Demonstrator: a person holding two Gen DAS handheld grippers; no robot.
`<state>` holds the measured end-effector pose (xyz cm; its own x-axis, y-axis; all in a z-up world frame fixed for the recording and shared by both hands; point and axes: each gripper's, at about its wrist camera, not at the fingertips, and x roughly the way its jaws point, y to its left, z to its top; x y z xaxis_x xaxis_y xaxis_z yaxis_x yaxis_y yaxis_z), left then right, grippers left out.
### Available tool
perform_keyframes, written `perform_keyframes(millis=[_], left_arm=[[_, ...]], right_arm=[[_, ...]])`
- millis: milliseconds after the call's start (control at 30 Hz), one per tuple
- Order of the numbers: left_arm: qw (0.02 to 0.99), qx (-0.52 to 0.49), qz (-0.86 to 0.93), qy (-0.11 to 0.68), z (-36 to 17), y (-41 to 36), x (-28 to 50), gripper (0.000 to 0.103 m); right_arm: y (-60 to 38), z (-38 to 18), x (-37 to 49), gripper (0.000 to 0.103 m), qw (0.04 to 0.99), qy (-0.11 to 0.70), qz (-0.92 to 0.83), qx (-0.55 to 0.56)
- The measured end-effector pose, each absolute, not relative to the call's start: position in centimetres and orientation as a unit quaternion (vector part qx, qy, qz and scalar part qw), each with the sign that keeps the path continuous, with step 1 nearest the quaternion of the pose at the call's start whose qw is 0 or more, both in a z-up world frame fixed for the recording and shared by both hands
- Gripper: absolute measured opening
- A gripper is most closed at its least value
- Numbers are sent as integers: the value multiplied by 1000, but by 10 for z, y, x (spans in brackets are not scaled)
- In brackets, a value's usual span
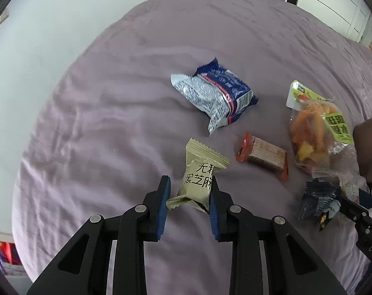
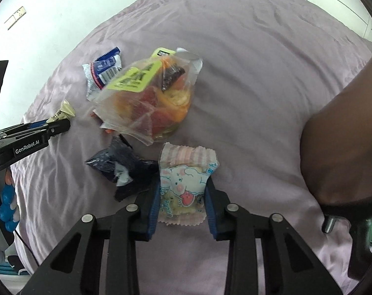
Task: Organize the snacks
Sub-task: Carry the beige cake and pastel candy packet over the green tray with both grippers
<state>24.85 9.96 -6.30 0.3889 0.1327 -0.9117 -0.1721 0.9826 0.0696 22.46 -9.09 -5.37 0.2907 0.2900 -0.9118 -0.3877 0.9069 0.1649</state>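
Clamping a beige sesame snack packet (image 1: 198, 179) between its blue pads, the left gripper (image 1: 189, 191) holds it just above the mauve bedsheet (image 1: 112, 98); the right gripper (image 2: 182, 194) is likewise closed on a pink cartoon-printed snack packet (image 2: 186, 182). Beside it lies a dark blue wrapper (image 2: 119, 169). Beyond, a clear bag (image 2: 151, 98) contains orange, red and yellow pieces. A blue-and-white packet (image 1: 215, 95) and a red-ended wafer bar (image 1: 264, 154) lie apart.

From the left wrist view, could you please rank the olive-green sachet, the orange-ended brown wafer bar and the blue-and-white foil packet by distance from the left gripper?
1. Olive-green sachet, between the left gripper fingers.
2. Orange-ended brown wafer bar, to the right.
3. Blue-and-white foil packet, beyond both.
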Motion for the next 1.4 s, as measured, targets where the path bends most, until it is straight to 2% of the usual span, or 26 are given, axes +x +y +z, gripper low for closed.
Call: perform_keyframes(millis=[267,600,1033,1233,1400], left_arm=[[838,21,49,544,-30,74,219,25],[816,121,-84,559,-13,-21,168,25],[752,238,-303,535,-20,-210,107,25],[742,231,-365,513,-8,-309,114,25],[769,190,-356,496,16,-387,158,25]], right_arm=[[-107,-20,191,0,798,563,212,-47],[-150,10,133,0,781,588,201,-62],[-325,17,70,0,792,609,38,8],[-411,28,70,0,813,580,-37,40],[-471,39,96,0,837,540,-75,51]])
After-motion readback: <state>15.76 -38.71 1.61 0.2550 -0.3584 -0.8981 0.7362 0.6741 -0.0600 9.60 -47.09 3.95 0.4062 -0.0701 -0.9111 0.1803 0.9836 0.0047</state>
